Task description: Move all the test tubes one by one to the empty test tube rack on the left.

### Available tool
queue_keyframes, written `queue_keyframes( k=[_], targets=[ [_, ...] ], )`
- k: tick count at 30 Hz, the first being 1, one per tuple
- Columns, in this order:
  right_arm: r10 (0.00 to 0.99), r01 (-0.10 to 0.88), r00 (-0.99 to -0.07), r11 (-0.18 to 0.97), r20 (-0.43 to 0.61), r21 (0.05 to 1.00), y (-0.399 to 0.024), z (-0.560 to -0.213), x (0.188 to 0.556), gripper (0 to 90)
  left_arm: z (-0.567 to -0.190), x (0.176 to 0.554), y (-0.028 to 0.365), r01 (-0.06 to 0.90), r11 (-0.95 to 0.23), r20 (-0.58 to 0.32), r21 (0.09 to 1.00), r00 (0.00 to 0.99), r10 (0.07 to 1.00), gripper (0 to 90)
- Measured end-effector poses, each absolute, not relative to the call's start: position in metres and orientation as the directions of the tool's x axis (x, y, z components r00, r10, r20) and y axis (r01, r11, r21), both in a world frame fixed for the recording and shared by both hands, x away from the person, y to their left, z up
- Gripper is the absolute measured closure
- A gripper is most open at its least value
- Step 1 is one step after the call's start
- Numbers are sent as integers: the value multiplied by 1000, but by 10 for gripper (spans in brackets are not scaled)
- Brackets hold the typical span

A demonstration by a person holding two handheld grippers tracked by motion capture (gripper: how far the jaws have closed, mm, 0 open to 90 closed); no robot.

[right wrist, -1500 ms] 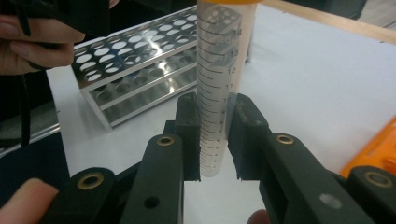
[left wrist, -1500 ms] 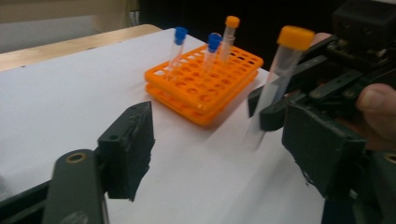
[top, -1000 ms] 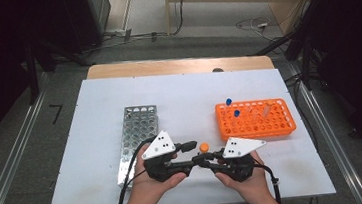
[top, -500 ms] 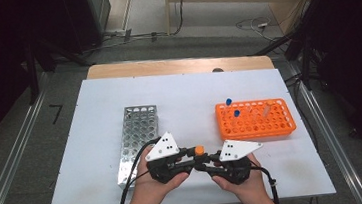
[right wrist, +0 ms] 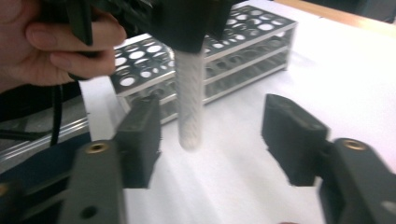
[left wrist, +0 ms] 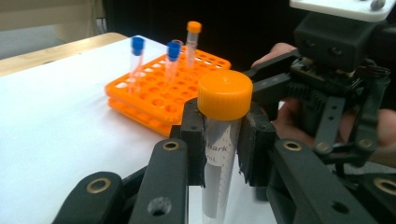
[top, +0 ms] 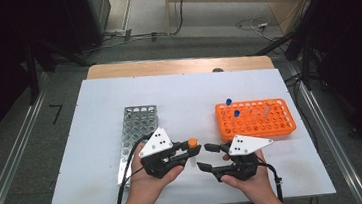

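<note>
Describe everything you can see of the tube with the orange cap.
The tube is clear plastic with printed marks, a flat orange screw cap and a rounded bottom. It hangs upright above the white table, clamped just under the cap by the left gripper. The right gripper stands open around its lower end, not touching.

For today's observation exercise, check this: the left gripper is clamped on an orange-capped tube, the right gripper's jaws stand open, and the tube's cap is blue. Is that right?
One slip: the cap is orange, not blue, as the left gripper view shows. The left gripper does clamp the tube, and the right gripper has just opened its jaws, the tube hanging free between them.
</note>
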State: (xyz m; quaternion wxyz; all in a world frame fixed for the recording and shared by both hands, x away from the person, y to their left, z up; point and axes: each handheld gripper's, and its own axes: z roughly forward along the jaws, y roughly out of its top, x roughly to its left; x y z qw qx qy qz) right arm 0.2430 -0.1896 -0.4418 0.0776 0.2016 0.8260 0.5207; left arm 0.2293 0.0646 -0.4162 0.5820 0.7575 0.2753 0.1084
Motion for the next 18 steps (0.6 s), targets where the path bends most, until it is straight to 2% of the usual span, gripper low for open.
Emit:
queue_keyframes(
  k=[1,2,3,5,7,8,15,18],
  targets=[
    [414,252,-907,376,82,891,-190,-442,243,320,-416,230,67,294,-165,-160,942,821,549,746],
    [428,255,-900,370,79,893,-198,-442,245,267,-415,231,69,294,-158,-162,943,816,555,747],
    [428,255,-900,370,79,893,-198,-442,245,267,-414,232,72,292,-159,-157,943,813,561,747],
    [457,259,-887,364,71,895,-213,-444,247,189,-412,234,77,291,-154,-155,944,805,573,747],
    [464,268,-882,357,80,895,-218,-444,248,173,-411,237,82,300,-143,-161,943,789,593,746],
    [475,276,-876,343,87,898,-228,-445,249,134,-410,239,84,304,-144,-160,942,782,603,747],
    [495,284,-864,328,92,901,-257,-449,250,62,-402,251,101,301,-135,-144,944,743,654,746],
    [508,293,-856,319,98,901,-266,-451,249,62,-399,256,108,297,-124,-141,947,728,671,747]
  ],
)
